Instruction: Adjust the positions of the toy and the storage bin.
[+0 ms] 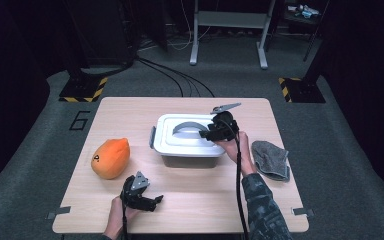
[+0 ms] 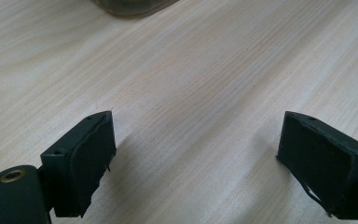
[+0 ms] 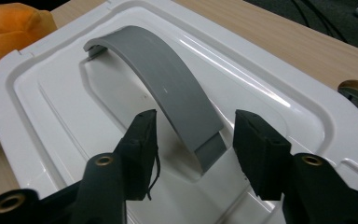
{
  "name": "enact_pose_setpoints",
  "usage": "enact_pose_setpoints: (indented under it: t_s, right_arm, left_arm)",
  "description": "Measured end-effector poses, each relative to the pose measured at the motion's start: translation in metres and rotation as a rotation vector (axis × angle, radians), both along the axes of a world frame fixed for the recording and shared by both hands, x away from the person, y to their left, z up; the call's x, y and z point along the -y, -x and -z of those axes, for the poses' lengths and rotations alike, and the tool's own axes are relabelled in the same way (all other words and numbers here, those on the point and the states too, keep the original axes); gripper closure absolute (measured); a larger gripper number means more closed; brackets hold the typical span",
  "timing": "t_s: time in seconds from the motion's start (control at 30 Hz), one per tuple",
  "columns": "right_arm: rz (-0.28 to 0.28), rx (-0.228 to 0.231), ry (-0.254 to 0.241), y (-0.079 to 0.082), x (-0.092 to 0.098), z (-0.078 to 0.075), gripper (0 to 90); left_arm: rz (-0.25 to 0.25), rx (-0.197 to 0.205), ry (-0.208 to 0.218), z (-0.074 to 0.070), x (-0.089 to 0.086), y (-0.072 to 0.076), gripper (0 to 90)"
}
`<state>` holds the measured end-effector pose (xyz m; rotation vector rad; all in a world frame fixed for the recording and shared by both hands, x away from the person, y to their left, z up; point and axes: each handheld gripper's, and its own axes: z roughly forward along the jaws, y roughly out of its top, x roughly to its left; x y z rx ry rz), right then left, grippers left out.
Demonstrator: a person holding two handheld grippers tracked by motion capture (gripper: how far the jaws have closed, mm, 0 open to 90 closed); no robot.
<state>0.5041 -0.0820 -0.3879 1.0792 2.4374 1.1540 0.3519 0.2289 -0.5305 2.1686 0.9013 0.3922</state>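
Observation:
A white lidded box (image 1: 180, 150) stands in the middle of the wooden table (image 1: 210, 200), with a grey arched handle (image 1: 187, 126) raised on its lid (image 3: 65, 107). My right gripper (image 1: 203, 134) hovers at the handle's right end. In the right gripper view its jaws (image 3: 193, 140) stand on either side of the handle (image 3: 168, 84), with a gap at each pad, so it is open. My left gripper (image 1: 157, 200) rests low near the table's front left. Its jaws (image 2: 196, 158) are wide open over bare wood.
An orange soft toy (image 1: 111, 158) lies left of the box, and it also shows in the right gripper view (image 3: 9, 28). A crumpled grey cloth (image 1: 271, 159) sits at the table's right edge. Cables and stand feet cover the floor beyond the table.

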Motion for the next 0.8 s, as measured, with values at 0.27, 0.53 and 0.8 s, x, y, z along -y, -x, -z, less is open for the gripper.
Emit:
enact_pose_setpoints:
  t_s: [0.27, 0.53, 0.8]
  right_arm:
    - [-0.009, 0.008, 0.030, -0.002, -0.003, 0.000, 60.0]
    - [0.026, 0.021, 0.049, 0.003, -0.007, 0.001, 61.4]
    - [0.101, 0.016, 0.074, 0.012, -0.014, -0.001, 62.3]
  left_arm:
    - [-0.005, 0.009, -0.003, 0.000, 0.000, 0.000, 10.8]
    - [0.000, 0.001, -0.005, 0.000, 0.000, 0.000, 10.9]
    - [-0.001, 0.003, -0.011, 0.000, -0.001, 0.000, 10.9]
